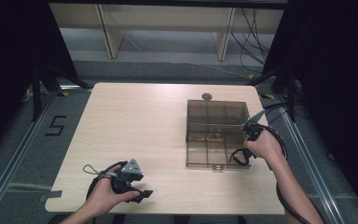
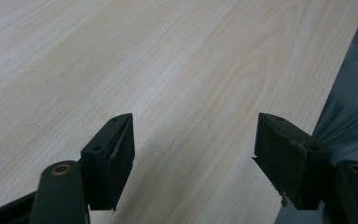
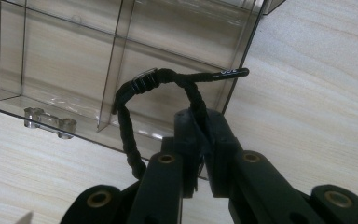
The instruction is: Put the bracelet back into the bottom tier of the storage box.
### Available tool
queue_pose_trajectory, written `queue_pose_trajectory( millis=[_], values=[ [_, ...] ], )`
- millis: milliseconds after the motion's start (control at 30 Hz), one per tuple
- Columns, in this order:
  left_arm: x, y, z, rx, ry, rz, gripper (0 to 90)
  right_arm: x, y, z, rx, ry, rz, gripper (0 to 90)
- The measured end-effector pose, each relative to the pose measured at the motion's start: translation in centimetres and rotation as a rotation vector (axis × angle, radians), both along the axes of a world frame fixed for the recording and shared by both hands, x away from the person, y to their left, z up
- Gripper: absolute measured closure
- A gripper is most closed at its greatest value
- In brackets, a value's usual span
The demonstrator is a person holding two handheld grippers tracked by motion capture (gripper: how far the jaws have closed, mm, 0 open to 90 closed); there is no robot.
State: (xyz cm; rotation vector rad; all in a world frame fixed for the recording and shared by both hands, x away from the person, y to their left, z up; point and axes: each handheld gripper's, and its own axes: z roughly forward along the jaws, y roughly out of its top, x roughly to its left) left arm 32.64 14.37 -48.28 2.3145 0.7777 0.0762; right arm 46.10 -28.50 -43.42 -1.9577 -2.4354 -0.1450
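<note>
Right gripper (image 3: pixel 200 140): jaws clenched on a black braided cord (image 3: pixel 126 126), looped above the near corner of a clear compartment box (image 3: pixel 177 42). Cord: likely light, limp, grippy; best pinched mid-braid. Left gripper (image 2: pixel 193 158): jaws released, hovering low over the bare wooden table (image 2: pixel 121 60), well apart from the box.

pale wood table (image 1: pixel 140 135), clear compartment box (image 1: pixel 217 134) on it

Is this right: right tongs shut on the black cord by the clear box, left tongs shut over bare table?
Not quite. The left tongs are open, jaws well apart over the bare table, as the left gripper view shows. The rest holds: the right tongs are shut on the black cord by the clear box.
</note>
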Motion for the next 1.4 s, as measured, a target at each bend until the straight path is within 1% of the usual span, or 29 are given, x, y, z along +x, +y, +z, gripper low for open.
queue_pose_trajectory(
  millis=[267, 300, 333, 400, 433, 467, 500, 533, 567, 600, 633, 667, 700, 800, 867, 933, 967, 1000, 1033, 1067, 1100, 1133, 1167, 1200, 1233, 1267, 1333, 1367, 1400],
  values=[
    [0.1, 0.1, 0.1, 0.012, 0.0, -0.013, 28.7, 0.2, 0.2, -0.2, -0.001, 0.007, 0.017, 85.0],
    [0.0, 0.0, 0.0, -0.001, 0.0, 0.0, 28.7, 0.2, 0.3, -0.2, -0.005, 0.015, 0.013, 85.0],
    [0.1, 0.1, 0.1, 0.013, -0.001, -0.014, 28.8, 0.2, 0.3, -0.3, -0.012, 0.008, 0.018, 84.9],
    [0.0, 0.0, 0.0, -0.001, 0.001, 0.0, 28.7, 0.3, 0.4, -0.3, -0.004, 0.022, 0.015, 85.0],
    [0.0, 0.0, 0.0, 0.004, 0.0, -0.006, 28.8, 0.3, 0.5, -0.3, -0.008, 0.022, 0.005, 84.9],
    [0.2, 0.2, 0.1, 0.034, -0.003, -0.034, 28.8, 0.4, 0.4, -0.5, -0.014, 0.01, 0.02, 84.9],
    [0.0, 0.0, 0.0, -0.002, 0.001, 0.002, 28.8, 0.4, 0.4, -0.5, 0.003, 0.018, 0.031, 84.9],
    [0.1, 0.1, 0.1, 0.019, -0.001, -0.02, 28.8, 0.5, 0.4, -0.3, -0.005, 0.049, 0.04, 85.0],
    [0.1, 0.1, 0.1, 0.012, 0.0, -0.014, 28.8, 0.6, 0.5, -0.3, -0.004, 0.051, 0.033, 84.9],
    [0.0, 0.1, 0.0, 0.008, 0.0, -0.01, 28.8, 0.5, 0.4, -0.6, -0.008, 0.028, 0.053, 84.9],
    [0.0, 0.1, 0.0, 0.008, 0.0, -0.01, 28.8, 0.6, 0.5, -0.4, 0.001, 0.053, 0.042, 85.0],
    [0.2, 0.2, 0.1, 0.029, -0.003, -0.03, 28.8, 0.6, 0.6, -0.4, -0.007, 0.055, 0.034, 85.0],
    [0.1, 0.1, 0.1, 0.012, 0.0, -0.014, 28.8, 0.6, 0.7, -0.5, -0.012, 0.035, 0.031, 84.9],
    [0.0, 0.0, 0.0, 0.001, 0.001, -0.002, 28.8, 0.6, 0.7, -0.7, -0.017, 0.024, 0.051, 84.9],
    [0.2, 0.2, 0.2, 0.033, -0.003, -0.034, 28.8, 0.8, 0.8, -0.5, -0.013, 0.063, 0.031, 84.9],
    [0.0, 0.0, 0.0, -0.001, 0.001, -0.001, 28.8, 0.7, 0.9, -0.7, -0.016, 0.037, 0.033, 84.9],
    [0.0, 0.0, 0.0, -0.001, 0.001, -0.001, 28.8, 0.7, 0.9, -0.7, -0.016, 0.037, 0.033, 84.9],
    [0.1, 0.2, 0.1, 0.029, -0.002, -0.031, 28.8, 0.8, 0.8, -0.8, -0.006, 0.051, 0.043, 84.9],
    [0.2, 0.2, 0.2, 0.033, -0.003, -0.034, 28.8, 0.8, 0.8, -0.7, -0.01, 0.061, 0.044, 84.9],
    [0.0, 0.1, 0.1, 0.011, 0.0, -0.013, 28.8, 0.8, 0.8, -0.7, -0.012, 0.064, 0.039, 84.9],
    [0.1, 0.1, 0.1, 0.014, 0.0, -0.016, 28.8, 0.9, 0.6, -0.8, -0.028, 0.057, 0.083, 84.9],
    [0.2, 0.3, 0.2, 0.038, -0.004, -0.038, 28.8, 0.9, 0.6, -0.8, -0.037, 0.047, 0.09, 84.9],
    [0.2, 0.3, 0.2, 0.038, -0.004, -0.038, 28.8, 0.9, 0.6, -0.8, -0.037, 0.047, 0.09, 84.9],
    [0.1, 0.1, 0.1, 0.017, -0.003, -0.024, 28.8, 0.9, 0.9, -0.9, -0.027, 0.037, 0.036, 84.9],
    [0.2, 0.2, 0.2, 0.035, -0.004, -0.037, 28.8, 1.0, 0.9, -0.8, -0.016, 0.054, 0.044, 84.9],
    [0.2, 0.2, 0.1, 0.033, -0.003, -0.035, 28.8, 1.0, 0.9, -0.8, -0.017, 0.059, 0.05, 84.9],
    [0.0, 0.0, 0.0, 0.002, 0.0, -0.005, 28.8, 1.0, 1.0, -0.9, -0.021, 0.043, 0.032, 84.9],
    [0.0, 0.0, 0.0, 0.0, 0.001, -0.002, 28.7, 1.0, 0.8, -1.1, -0.029, 0.031, 0.058, 84.9],
    [0.0, 0.0, 0.0, 0.002, 0.001, -0.006, 28.8, 1.1, 0.7, -1.0, -0.033, 0.051, 0.079, 84.9]
  ],
)
